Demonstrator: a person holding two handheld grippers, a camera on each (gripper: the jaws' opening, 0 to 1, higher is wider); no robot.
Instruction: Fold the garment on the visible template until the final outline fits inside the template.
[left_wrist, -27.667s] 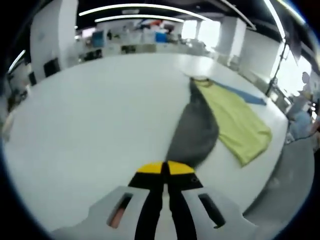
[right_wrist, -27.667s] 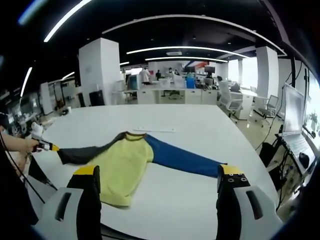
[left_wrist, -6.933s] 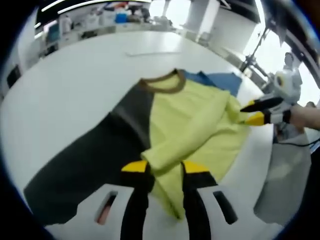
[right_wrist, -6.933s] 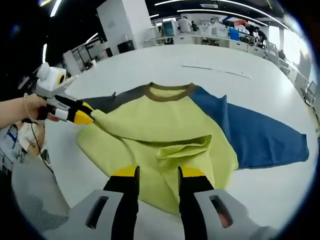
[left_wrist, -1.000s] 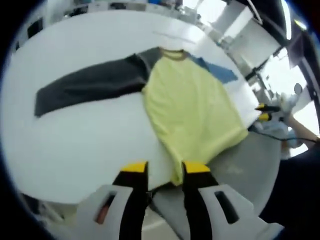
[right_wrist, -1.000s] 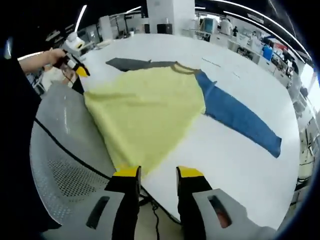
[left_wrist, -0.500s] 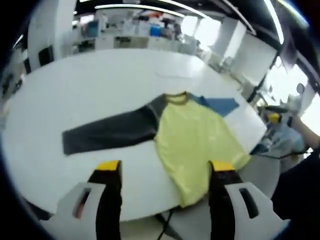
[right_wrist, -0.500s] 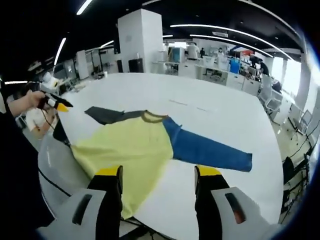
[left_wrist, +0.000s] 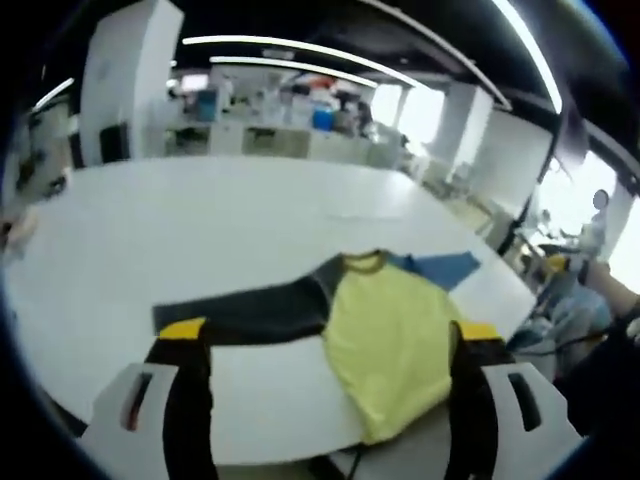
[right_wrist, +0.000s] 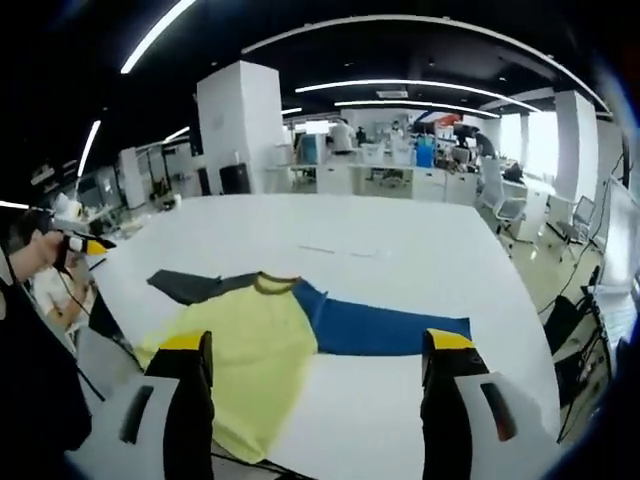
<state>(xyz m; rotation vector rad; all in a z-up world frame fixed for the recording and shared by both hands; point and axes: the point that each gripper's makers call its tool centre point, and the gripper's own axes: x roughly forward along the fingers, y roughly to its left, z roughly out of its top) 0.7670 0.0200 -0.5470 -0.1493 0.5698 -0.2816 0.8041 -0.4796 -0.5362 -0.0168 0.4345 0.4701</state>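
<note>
A long-sleeved garment (right_wrist: 262, 345) lies flat and unfolded across the lower middle of the right gripper view: yellow body, brown collar, one blue sleeve stretched right, one dark grey sleeve reaching upper left. Its hem hangs past the white table (right_wrist: 400, 250) edge.

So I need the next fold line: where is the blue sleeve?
In the right gripper view, the blue sleeve lies flat on the white table, stretching rightward from the yellow body.
</note>
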